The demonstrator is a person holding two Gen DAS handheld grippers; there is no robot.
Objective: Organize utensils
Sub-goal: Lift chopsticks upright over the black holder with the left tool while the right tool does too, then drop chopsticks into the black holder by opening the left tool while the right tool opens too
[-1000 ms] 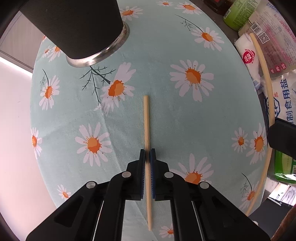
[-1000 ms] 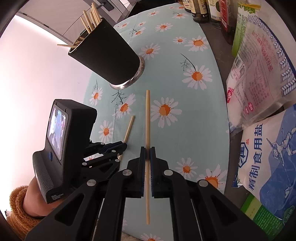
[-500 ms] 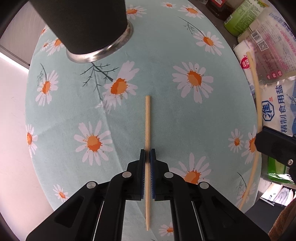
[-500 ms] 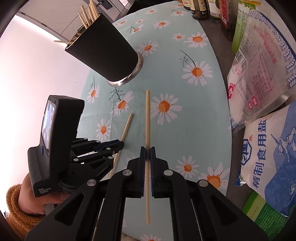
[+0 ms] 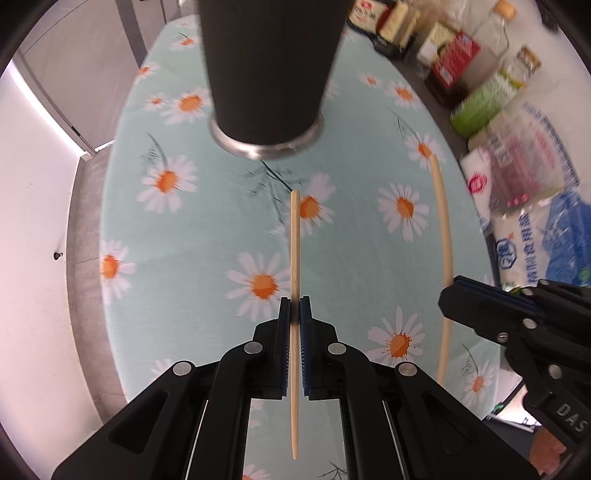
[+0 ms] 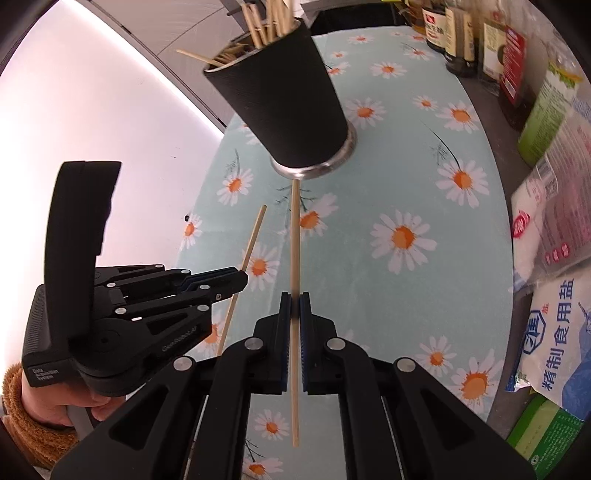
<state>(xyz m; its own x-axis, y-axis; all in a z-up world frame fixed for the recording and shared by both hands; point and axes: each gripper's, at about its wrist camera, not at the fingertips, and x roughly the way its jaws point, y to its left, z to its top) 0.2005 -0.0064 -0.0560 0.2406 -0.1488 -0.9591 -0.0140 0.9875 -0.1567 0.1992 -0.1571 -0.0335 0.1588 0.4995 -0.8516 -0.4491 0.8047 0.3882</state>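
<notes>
My left gripper (image 5: 294, 308) is shut on a wooden chopstick (image 5: 294, 243) and holds it above the daisy tablecloth (image 5: 207, 221), pointing at the black utensil cup (image 5: 269, 70). My right gripper (image 6: 294, 304) is shut on a second chopstick (image 6: 294, 236) whose tip reaches toward the cup's (image 6: 284, 99) steel base. Several chopsticks stand in the cup. In the right wrist view the left gripper (image 6: 236, 278) and its chopstick (image 6: 251, 243) show at the left. In the left wrist view the right gripper (image 5: 452, 295) and its chopstick (image 5: 441, 214) show at the right.
Sauce bottles (image 6: 454, 33), a green packet (image 6: 546, 110) and salt bags (image 6: 557, 325) line the right side beyond the cloth's edge. A white wall lies to the left. The cup stands at the far middle of the cloth.
Both grippers have lifted and tilted up toward the cup, which now sits straight ahead and closer. Each still holds its chopstick.
</notes>
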